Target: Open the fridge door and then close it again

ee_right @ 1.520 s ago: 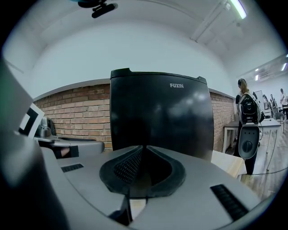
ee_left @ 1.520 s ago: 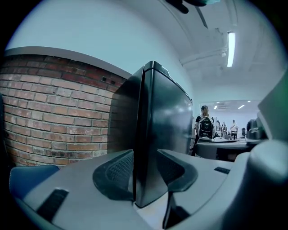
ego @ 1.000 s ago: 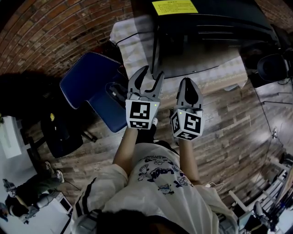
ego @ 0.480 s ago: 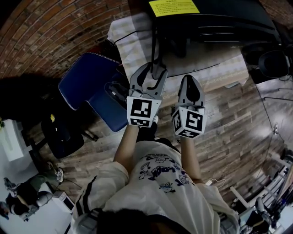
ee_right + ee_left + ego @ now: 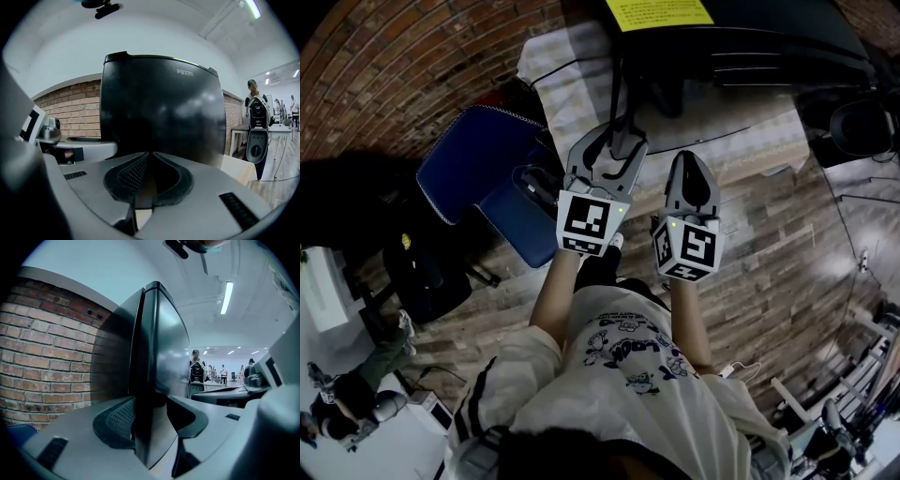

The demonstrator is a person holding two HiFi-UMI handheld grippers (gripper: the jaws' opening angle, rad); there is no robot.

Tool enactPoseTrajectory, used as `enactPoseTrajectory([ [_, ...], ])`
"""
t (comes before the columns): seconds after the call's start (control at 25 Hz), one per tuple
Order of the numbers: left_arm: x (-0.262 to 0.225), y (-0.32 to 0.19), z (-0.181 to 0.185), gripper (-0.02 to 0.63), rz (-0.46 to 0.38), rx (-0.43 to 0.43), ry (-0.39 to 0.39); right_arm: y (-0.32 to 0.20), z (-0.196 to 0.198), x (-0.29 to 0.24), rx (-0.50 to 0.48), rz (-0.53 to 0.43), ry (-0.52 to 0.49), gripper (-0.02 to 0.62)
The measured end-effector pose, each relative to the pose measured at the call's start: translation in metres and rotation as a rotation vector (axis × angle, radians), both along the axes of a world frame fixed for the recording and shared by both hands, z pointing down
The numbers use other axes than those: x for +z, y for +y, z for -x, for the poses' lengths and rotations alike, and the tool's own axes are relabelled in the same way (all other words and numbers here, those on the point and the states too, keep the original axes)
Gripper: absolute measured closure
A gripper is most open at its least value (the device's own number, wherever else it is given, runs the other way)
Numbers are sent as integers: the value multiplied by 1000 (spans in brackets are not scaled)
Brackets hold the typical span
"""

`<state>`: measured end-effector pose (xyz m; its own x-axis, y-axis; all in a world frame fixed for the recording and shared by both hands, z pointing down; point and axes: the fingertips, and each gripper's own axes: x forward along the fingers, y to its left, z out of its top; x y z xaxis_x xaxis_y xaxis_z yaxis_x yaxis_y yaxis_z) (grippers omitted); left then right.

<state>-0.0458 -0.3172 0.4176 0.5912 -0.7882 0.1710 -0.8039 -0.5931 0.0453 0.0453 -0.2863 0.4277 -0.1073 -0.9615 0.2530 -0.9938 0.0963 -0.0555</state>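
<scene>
Before a rough brick wall [image 5: 412, 66], the left gripper [image 5: 617, 141] jaws are pinching the glossy black fridge door [image 5: 161, 343] edge at twelve o'clock; the right gripper [image 5: 690, 161] jaws are pressing together.

White cartoon-print T-shirt [image 5: 628, 375], dark-striped sleeve [image 5: 483, 405].
Beyond the T-shirt, grey left gripper [image 5: 617, 141] and right gripper [image 5: 689, 159], black-and-white marker cubes [image 5: 586, 222].

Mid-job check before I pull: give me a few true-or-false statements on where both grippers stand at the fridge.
1. The fingers of the left gripper straddle the edge of the fridge door. True.
2. The right gripper has its fingers wide apart. False: they are together, holding nothing.
3. The fridge is white. False: it is black.
4. A brick wall stands beside the fridge. True.
</scene>
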Motion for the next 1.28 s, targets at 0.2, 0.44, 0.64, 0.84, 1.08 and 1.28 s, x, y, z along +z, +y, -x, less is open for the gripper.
enactPoseTrajectory([
  [0.2, 0, 0, 1, 396, -8, 21, 6, 1, 2, 2, 1, 5, -2, 555],
  [0.44, -1, 0, 1, 399, 22, 25, 17, 4, 3, 2, -6, 6, -3, 555],
  [0.64, 0, 1, 3, 410, 20, 39, 3, 6, 1, 4, -3, 5, -5, 555],
  [0.84, 1, 3, 2, 413, 19, 40, -1, 12, 0, 6, -4, 6, -10, 555],
  [1.08, 1, 4, 4, 417, 24, 44, -4, 15, 0, 2, -1, -4, -14, 555],
  [1.28, 1, 3, 4, 417, 27, 36, -1, 16, -4, 2, 4, -7, -14, 555],
])
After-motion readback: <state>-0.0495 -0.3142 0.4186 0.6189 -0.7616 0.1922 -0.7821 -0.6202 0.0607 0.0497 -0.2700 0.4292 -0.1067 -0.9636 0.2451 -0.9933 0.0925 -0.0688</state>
